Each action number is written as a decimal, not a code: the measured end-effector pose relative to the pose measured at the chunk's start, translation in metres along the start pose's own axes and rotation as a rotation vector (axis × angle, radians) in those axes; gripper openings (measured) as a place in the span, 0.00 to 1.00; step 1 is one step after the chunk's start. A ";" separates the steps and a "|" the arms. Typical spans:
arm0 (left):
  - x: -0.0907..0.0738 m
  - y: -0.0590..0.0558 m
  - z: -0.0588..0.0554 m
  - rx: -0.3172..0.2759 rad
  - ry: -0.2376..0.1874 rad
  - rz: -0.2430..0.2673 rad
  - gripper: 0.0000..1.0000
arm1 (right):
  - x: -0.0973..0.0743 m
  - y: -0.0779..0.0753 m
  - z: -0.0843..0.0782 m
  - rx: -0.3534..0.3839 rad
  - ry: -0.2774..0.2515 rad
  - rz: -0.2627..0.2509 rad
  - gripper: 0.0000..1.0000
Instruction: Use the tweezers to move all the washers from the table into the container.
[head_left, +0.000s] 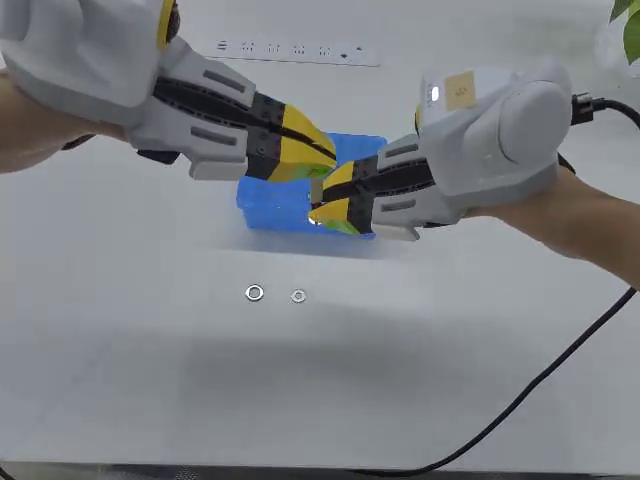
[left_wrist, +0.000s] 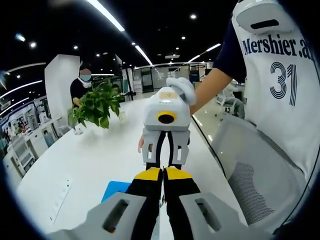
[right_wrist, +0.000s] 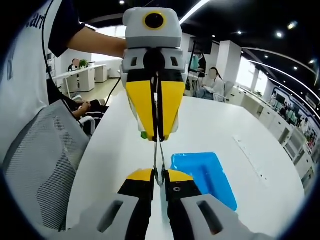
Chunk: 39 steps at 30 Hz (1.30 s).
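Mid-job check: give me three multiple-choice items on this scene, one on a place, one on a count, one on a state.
1. Where do the loose washers lie?
A. in the container
B. on the table, on the person's side of the container
C. on a gripper

2. How many washers are on the table?
A. two
B. four
C. none

3. What holds the tweezers?
A. nothing, they lie flat
B. both grippers
C. a bare hand

Answers:
1 B: the washers lie on the table, nearer than the container.
2 A: two rings show.
3 B: the left gripper and right gripper both clamp the tweezers.
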<state>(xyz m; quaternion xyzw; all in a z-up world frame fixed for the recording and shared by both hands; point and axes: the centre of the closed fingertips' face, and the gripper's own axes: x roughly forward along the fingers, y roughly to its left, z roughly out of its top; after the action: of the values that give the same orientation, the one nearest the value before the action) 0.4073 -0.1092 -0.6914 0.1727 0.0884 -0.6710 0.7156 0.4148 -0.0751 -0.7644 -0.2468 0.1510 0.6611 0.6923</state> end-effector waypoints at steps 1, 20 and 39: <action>0.000 0.001 0.001 0.004 0.000 0.000 0.05 | -0.001 -0.001 0.001 -0.002 -0.002 -0.002 0.10; 0.000 0.034 0.002 0.018 -0.005 0.008 0.05 | -0.002 -0.037 0.003 0.000 -0.026 -0.006 0.10; 0.016 0.073 -0.036 -0.013 0.031 0.035 0.05 | 0.020 -0.075 -0.036 0.039 0.004 -0.010 0.10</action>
<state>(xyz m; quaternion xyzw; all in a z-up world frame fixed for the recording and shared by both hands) 0.4849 -0.1084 -0.7209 0.1797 0.1007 -0.6551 0.7269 0.4947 -0.0784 -0.7940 -0.2354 0.1639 0.6539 0.7000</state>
